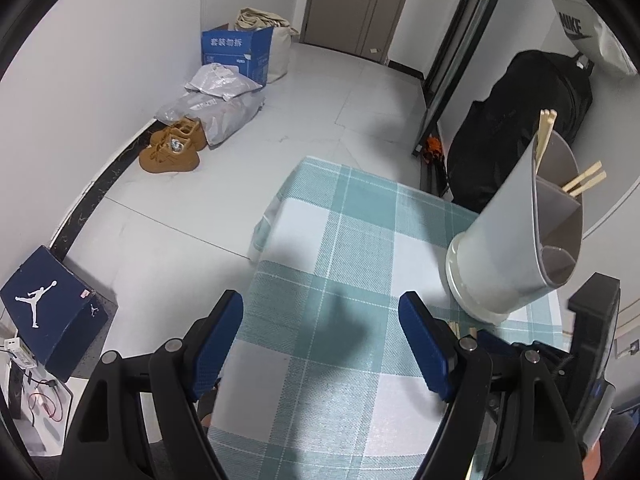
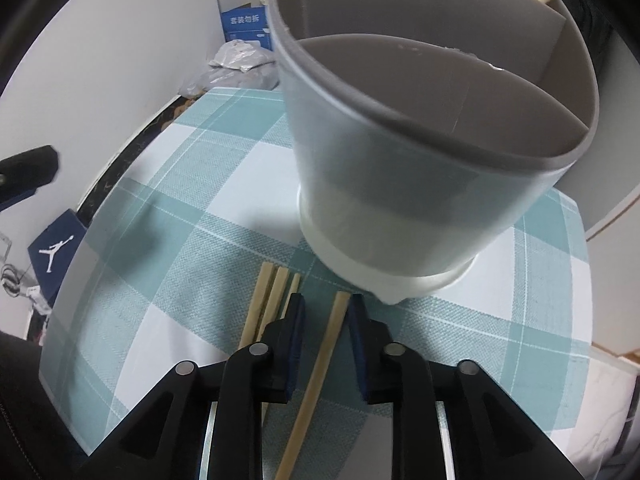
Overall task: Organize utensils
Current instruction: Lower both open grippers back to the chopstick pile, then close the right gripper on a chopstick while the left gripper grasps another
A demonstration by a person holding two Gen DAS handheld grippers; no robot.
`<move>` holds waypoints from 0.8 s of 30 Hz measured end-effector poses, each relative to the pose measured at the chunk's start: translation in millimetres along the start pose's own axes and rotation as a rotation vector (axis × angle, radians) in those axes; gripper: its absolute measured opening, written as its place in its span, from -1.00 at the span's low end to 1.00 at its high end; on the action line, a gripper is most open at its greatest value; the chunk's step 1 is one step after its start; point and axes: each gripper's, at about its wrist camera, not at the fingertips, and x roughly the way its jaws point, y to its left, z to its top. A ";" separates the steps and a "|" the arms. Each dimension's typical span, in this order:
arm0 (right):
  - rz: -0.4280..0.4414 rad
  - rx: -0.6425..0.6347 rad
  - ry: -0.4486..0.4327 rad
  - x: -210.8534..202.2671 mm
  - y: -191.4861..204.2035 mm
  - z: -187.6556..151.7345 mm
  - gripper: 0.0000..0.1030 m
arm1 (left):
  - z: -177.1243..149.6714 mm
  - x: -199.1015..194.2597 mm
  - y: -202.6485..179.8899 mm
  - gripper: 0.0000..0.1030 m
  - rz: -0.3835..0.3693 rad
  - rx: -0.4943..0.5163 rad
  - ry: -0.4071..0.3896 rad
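Holder looms beyond chopstick; three chopsticks beside.

We list a teal-and-white plaid tabletop, a grey holder, pale tan chopsticks, and tan shoes.
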 end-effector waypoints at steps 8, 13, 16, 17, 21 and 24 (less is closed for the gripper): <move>0.119 0.105 -0.080 -40.5 -22.1 -8.9 -0.90 | -11.2 18.8 -24.5 0.48 -0.053 0.083 0.096; 0.229 0.248 -0.179 -77.1 -58.7 -16.1 -0.90 | -23.0 35.5 -46.5 0.48 -0.061 0.145 0.178; 0.286 0.332 -0.230 -91.0 -80.4 -21.0 -0.90 | -26.0 40.2 -55.6 0.48 -0.057 0.169 0.202; 0.294 0.353 -0.241 -92.4 -82.4 -20.8 -0.90 | -26.4 41.8 -58.8 0.48 -0.055 0.176 0.208; 0.346 0.459 -0.284 -104.3 -110.0 -32.2 -0.90 | -26.4 47.4 -64.4 0.48 -0.034 0.182 0.222; 0.396 0.549 -0.316 -102.8 -120.1 -33.7 -0.90 | -27.5 53.4 -68.3 0.48 -0.014 0.181 0.237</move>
